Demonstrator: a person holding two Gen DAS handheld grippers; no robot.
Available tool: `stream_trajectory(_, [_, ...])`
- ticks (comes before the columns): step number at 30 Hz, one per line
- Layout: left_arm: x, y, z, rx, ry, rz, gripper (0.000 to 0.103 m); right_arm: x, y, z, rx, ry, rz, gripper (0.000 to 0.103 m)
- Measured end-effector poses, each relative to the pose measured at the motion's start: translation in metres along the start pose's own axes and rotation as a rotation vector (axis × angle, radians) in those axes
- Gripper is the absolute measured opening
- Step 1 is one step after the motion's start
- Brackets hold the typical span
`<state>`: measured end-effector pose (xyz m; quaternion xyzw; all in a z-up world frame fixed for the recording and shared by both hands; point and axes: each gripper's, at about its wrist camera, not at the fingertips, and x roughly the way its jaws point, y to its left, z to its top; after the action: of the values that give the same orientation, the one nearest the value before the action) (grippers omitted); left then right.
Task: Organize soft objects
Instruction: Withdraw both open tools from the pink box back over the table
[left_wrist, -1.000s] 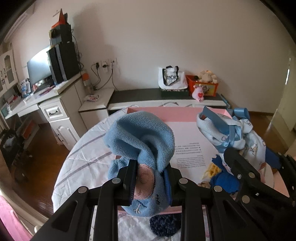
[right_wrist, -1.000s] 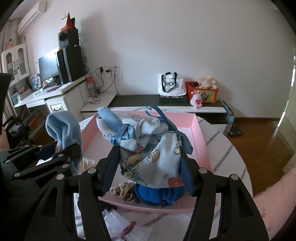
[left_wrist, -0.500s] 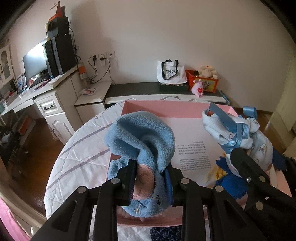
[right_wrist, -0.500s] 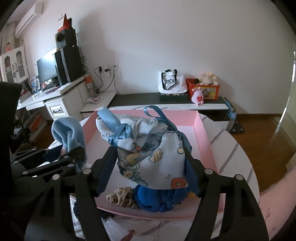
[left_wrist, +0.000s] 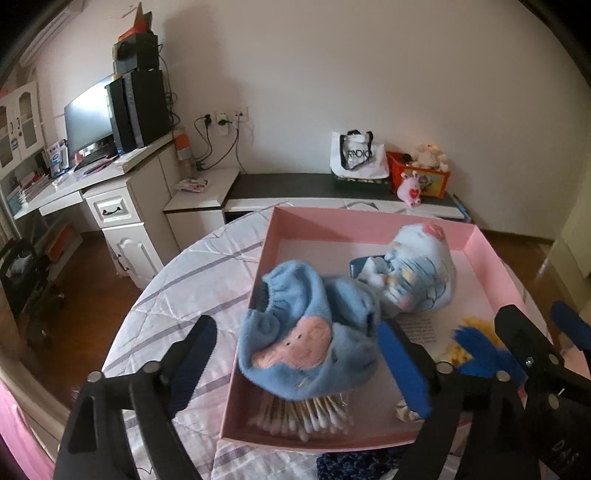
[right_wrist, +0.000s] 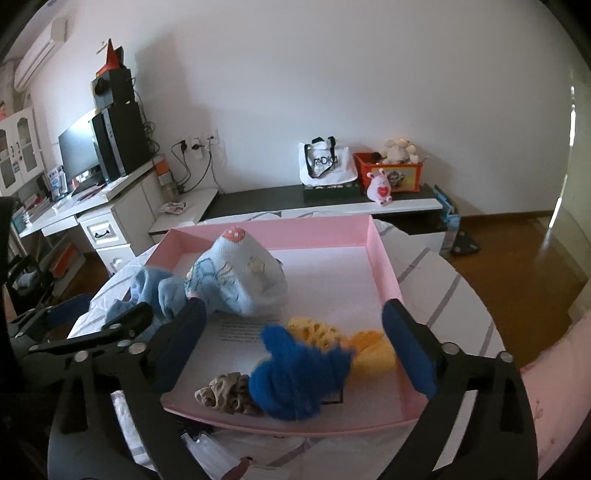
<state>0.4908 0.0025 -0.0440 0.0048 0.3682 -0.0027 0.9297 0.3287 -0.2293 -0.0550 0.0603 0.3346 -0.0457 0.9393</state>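
Lying loose in the pink box (left_wrist: 487, 258), both soft toys sit between just-opened, wide-spread fingers.

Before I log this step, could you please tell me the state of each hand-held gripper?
Left hand-held gripper: open, just released the fleece slipper.
Right hand-held gripper: open, just released the printed pouch.

Right gripper (right_wrist: 291, 328): jaws just opened wide, nothing gripped | pink tray (right_wrist: 384, 258) on surface (right_wrist: 458, 302) | printed cloth bundle (right_wrist: 243, 280) at tray's far left, fluffy blue sock (right_wrist: 151, 288) touching it | blue knit piece (right_wrist: 295, 376) between jaws, yellow piece (right_wrist: 369, 350) beside | beige scrunchie (right_wrist: 225, 393) near front wall.
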Motion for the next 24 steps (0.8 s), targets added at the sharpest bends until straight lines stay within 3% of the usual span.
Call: stream_trajectory(24, [-0.036, -0.007, -0.016, 0.011, -0.016, 0.027, 0.095, -0.014, 0.002, -0.003, -0.023, 0.021, -0.041, 0.101])
